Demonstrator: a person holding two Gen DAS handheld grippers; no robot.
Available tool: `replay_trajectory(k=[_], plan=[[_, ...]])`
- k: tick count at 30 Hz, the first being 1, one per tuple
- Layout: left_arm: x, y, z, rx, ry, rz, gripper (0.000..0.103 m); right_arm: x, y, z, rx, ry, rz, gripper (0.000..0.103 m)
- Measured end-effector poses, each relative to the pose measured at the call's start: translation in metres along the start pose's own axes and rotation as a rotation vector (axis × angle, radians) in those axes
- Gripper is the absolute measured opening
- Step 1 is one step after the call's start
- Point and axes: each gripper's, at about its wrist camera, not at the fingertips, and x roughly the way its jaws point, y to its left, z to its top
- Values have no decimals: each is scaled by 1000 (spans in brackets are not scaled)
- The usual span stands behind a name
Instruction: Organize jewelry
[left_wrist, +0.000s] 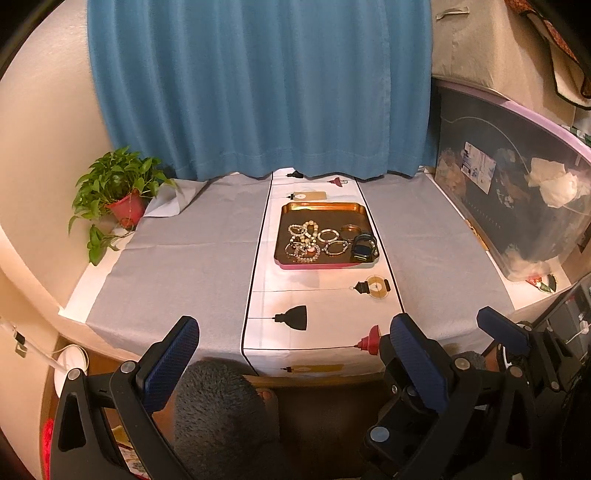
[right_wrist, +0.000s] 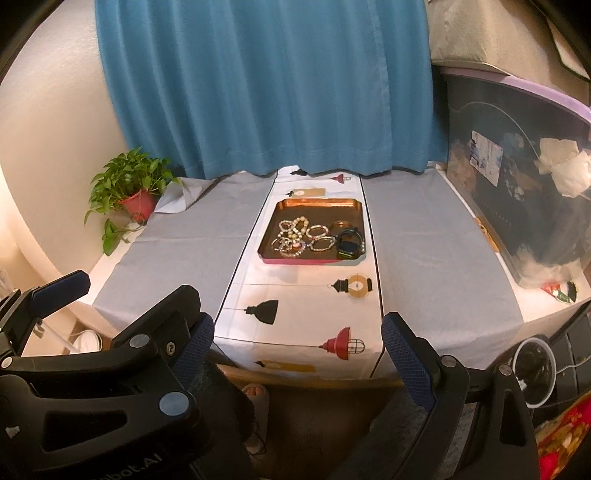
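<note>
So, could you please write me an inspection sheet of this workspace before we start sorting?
Surface: table under grey cloth, with a white lamp-print runner down the middle.
Job's things: bracelets and a dark watch piled in the copper tray on the runner.
Clutter: nothing seen on the cloth beside the tray.
Grippers: left tool and right tool both open, held back from the table's near edge.
Cables: white cord at lower left, off the table.
Surroundings: blue curtain, potted plant, storage bin.
</note>
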Motion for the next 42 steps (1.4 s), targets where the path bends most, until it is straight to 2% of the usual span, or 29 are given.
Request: replay_trajectory(k=[42], plan=[[-2, -6, -3, 5, -2, -4, 103, 0, -11, -6, 7, -2, -5, 92]])
